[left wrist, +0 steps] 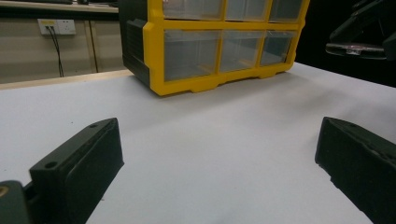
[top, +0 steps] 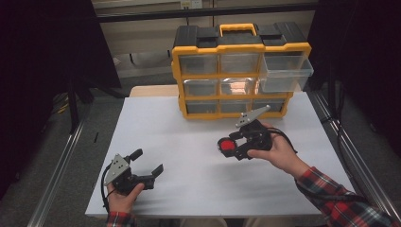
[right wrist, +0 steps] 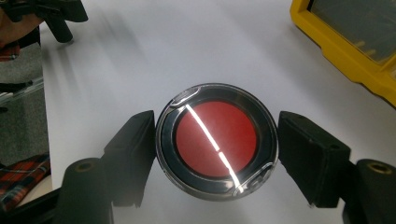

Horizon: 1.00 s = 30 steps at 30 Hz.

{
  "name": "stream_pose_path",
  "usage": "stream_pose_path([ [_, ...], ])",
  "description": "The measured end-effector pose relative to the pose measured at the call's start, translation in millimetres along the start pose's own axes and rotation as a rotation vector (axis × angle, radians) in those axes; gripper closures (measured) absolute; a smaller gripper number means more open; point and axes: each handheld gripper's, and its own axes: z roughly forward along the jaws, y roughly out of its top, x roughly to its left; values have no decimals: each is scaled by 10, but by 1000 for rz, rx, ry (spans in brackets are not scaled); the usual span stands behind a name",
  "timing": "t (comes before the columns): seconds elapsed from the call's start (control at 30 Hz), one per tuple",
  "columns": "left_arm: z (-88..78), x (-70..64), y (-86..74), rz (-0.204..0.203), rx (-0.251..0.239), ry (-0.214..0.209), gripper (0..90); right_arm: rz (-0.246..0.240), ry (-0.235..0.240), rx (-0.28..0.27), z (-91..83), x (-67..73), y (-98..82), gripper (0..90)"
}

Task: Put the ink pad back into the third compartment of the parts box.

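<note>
Right hand-held gripper (right wrist: 217, 149) clamps a red-faced round case (right wrist: 217, 140) above white tabletop (top: 189, 151); left hand-held gripper (top: 146, 163) gapes

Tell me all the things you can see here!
Drawer box: one, yellow and black, back of the table, top right drawer pulled out.
Round case: one, clear with a red disc inside, gripped in the right tool.
Table: one, white, under everything.
Socket: one, white, on the back wall.
Left tool: one, black, open, near the table's front left.
Right tool: one, black, right of the table's middle.
Sleeves: two, red plaid, bottom edge.
</note>
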Motion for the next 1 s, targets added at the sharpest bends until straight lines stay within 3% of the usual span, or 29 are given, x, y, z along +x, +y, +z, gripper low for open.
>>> stream_pose_path([
  [1.0,5,-1,-7,-6,4,-9,9,-13,4,12,-147,-59,214,302],
])
